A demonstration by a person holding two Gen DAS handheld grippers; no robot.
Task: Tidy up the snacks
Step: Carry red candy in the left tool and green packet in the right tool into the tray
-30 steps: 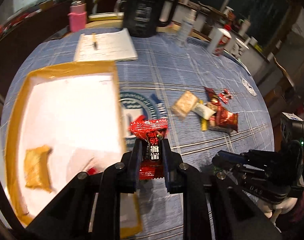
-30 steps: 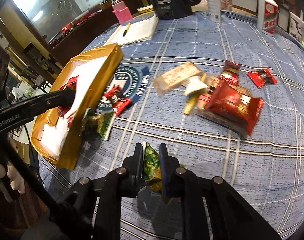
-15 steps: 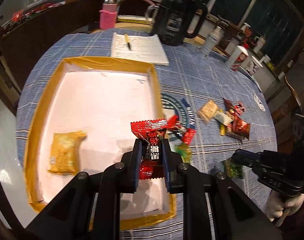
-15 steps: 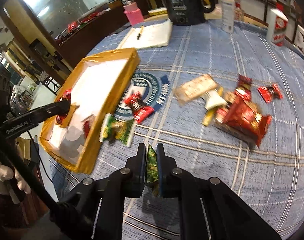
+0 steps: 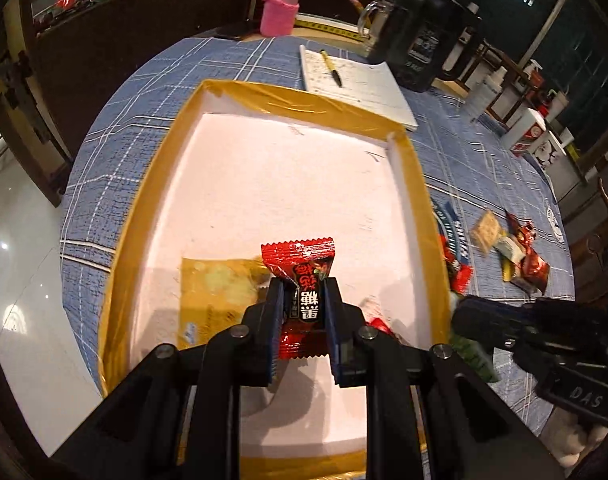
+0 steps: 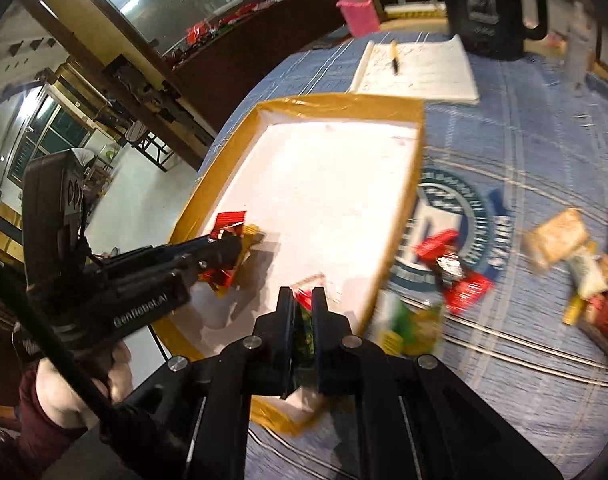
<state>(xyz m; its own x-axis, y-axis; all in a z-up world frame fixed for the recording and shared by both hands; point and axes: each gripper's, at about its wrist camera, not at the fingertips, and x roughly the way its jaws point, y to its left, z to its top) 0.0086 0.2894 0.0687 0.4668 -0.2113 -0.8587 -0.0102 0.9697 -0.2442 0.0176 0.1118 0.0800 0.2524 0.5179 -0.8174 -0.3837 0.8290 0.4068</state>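
Observation:
My left gripper (image 5: 302, 312) is shut on a red candy packet (image 5: 300, 264) and holds it above the white tray with a gold rim (image 5: 288, 96). A yellow snack packet (image 5: 220, 288) lies in the tray under it. My right gripper (image 6: 303, 312) is shut on a green snack packet (image 6: 304, 332) over the tray's near right corner (image 6: 400, 236). The left gripper also shows in the right wrist view (image 6: 224, 252), over the yellow packet (image 6: 250, 240). A small red packet (image 5: 378, 325) lies in the tray.
On the blue checked tablecloth right of the tray lie a green-yellow packet (image 6: 408, 324), red packets (image 6: 452, 268) and a pile of several snacks (image 5: 512, 252). A notepad with pen (image 5: 352, 84), a black jug (image 5: 420, 40) and a pink bottle (image 5: 282, 8) stand behind.
Both grippers have moved left over the tray with their packets still held. The right gripper went from above the tablecloth to the tray's near corner.

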